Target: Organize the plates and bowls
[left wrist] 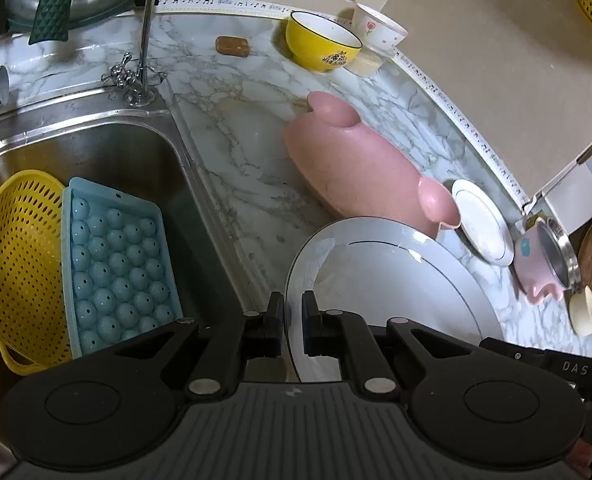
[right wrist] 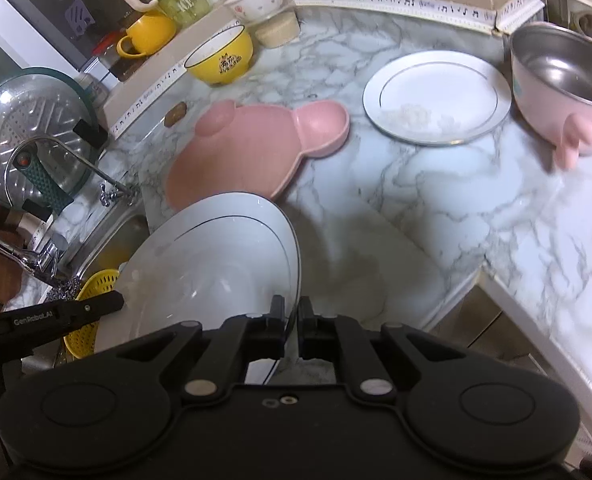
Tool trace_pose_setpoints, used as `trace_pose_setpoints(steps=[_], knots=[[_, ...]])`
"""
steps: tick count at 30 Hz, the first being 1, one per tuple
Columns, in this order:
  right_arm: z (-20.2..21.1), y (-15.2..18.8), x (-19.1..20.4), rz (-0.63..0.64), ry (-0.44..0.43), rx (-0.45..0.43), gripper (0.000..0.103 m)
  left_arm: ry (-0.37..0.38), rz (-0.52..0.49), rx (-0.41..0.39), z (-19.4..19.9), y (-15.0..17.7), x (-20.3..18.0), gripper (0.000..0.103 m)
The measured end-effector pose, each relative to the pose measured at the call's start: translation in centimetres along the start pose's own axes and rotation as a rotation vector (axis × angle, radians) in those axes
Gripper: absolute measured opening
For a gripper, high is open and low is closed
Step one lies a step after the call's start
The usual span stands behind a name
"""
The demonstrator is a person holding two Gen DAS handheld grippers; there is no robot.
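"DAS" on the right gripper [left wrist: 552,364] — "GenRobot.AI" on the left gripper [right wrist: 56,314]

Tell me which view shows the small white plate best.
The right wrist view: the small white plate lies fully visible with crumbs on it. In the left wrist view it appears foreshortened at the side, beside the pink bear-shaped dish.

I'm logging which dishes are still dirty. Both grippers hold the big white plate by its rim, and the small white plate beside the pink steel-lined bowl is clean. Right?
Not quite. The small white plate is not clean: the right wrist view shows white food bits on it. The rest stands: the left gripper and right gripper are shut on the big white plate, and the pink steel-lined bowl sits beside the small plate.
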State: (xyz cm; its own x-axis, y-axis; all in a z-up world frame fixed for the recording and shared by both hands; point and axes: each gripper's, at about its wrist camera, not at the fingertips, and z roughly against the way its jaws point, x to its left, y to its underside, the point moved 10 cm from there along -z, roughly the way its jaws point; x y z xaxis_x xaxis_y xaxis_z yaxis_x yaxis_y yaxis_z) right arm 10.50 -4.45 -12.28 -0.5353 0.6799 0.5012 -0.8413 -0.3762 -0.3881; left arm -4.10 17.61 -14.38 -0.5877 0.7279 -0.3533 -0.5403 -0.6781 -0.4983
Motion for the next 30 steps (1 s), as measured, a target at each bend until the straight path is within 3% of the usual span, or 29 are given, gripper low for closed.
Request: trace_pose_setpoints(steps=[20,30], knots=[[-1.3,0.5,-1.1,-0.048,0.022,0.018,0.006,0.007,-0.033,0.023,-1.9,0.1,0.0,0.008],[-0.9,1.4,-0.4,-0.049,-0.006,0.051,0.006,0.001,-0.026,0.028,-1.0,0.8,0.6,0.008]])
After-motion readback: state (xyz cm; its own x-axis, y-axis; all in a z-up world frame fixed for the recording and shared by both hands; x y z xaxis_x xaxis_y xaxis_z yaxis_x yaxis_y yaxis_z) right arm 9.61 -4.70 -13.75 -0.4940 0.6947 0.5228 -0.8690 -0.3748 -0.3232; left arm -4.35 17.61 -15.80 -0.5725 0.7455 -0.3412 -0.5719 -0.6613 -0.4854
